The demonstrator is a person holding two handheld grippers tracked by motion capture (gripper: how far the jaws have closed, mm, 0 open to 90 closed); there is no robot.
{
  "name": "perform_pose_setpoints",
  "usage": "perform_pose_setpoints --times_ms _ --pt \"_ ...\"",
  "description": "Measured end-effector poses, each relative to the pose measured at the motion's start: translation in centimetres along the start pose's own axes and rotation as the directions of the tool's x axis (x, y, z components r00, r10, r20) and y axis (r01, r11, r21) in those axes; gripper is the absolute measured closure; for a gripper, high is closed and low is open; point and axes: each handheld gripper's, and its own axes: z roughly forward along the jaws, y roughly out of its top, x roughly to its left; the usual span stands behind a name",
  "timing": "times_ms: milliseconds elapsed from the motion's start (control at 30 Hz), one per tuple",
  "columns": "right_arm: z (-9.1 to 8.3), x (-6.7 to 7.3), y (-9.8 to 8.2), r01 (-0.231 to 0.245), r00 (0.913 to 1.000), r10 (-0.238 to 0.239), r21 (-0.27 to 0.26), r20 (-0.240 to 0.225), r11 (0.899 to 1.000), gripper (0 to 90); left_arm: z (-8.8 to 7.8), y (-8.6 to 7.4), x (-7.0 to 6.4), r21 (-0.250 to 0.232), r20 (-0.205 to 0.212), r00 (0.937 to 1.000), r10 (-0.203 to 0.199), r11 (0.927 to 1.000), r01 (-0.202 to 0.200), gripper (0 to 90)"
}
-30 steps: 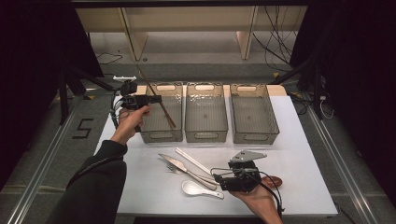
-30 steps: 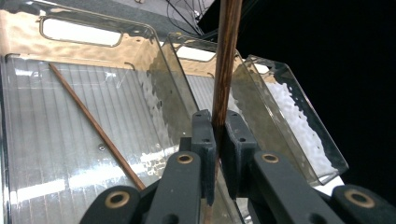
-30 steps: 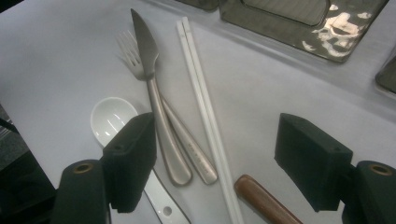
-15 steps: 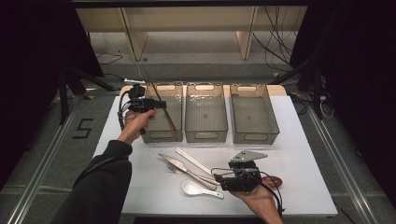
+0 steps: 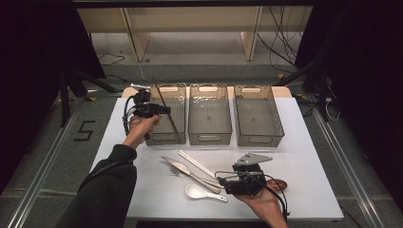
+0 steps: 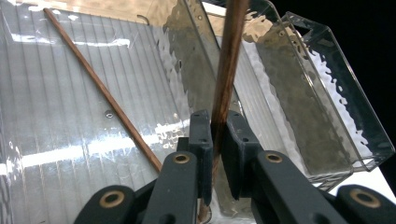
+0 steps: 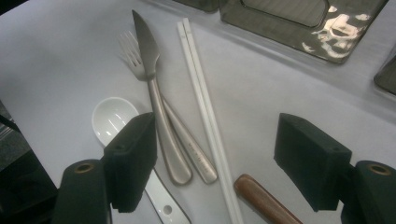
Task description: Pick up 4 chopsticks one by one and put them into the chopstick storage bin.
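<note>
Sorting has barely begun: left tool (image 6: 215,140) clamps a brown chopstick (image 6: 229,70) over the left bin (image 5: 167,137), its mate (image 6: 100,91) already inside, while the wide-open right tool (image 7: 215,163) hovers above knife (image 7: 156,105), fork (image 7: 133,58), white chopsticks (image 7: 203,102) and spoon (image 7: 112,116) on the desk (image 5: 309,156).

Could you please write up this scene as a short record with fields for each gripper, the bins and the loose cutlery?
left gripper: shut on a brown chopstick, held over the left bin
left bin contents: a second brown chopstick lying on its floor
middle bin: looks empty
right bin: looks empty
right gripper: open, holding nothing, above the loose cutlery
loose cutlery on table: knife, fork, white chopsticks, white spoon, wooden handle
</note>
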Motion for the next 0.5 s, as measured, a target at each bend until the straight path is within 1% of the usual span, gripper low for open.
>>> perform_pose_setpoints --times_ms 67,167,233,300,433,500 --pt "0.01 0.01 0.00 0.001 1.0000 -0.001 0.001 0.001 1.000 30.5 0.10 -0.08 -0.05 0.007 -0.001 1.0000 0.002 1.0000 -0.002 78.4" --pt "0.01 -0.02 0.00 -0.001 1.0000 0.001 0.002 0.001 1.000 30.5 0.19 -0.13 -0.05 0.009 -0.021 0.9998 0.004 1.0000 -0.004 77.1" --pt "-0.02 0.00 0.01 0.002 1.0000 -0.002 0.000 0.000 1.000 30.5 0.27 -0.13 0.00 0.012 -0.027 0.9996 -0.001 0.9999 0.001 73.3" --pt "-0.05 -0.01 0.02 0.001 1.0000 -0.001 -0.001 0.001 1.000 30.5 0.30 -0.13 -0.06 0.019 -0.033 0.9994 0.010 0.9998 -0.010 69.5" --pt "-0.08 -0.05 0.03 -0.001 1.0000 0.001 -0.003 0.000 1.000 30.5 0.06 -0.07 -0.33 0.010 -0.038 0.9991 0.017 0.9998 -0.017 60.2" --pt "-0.13 -0.05 0.04 0.001 1.0000 -0.001 -0.004 0.002 1.000 30.5 -0.22 -0.08 -0.50 0.004 -0.032 0.9992 0.024 0.9997 -0.024 56.2"
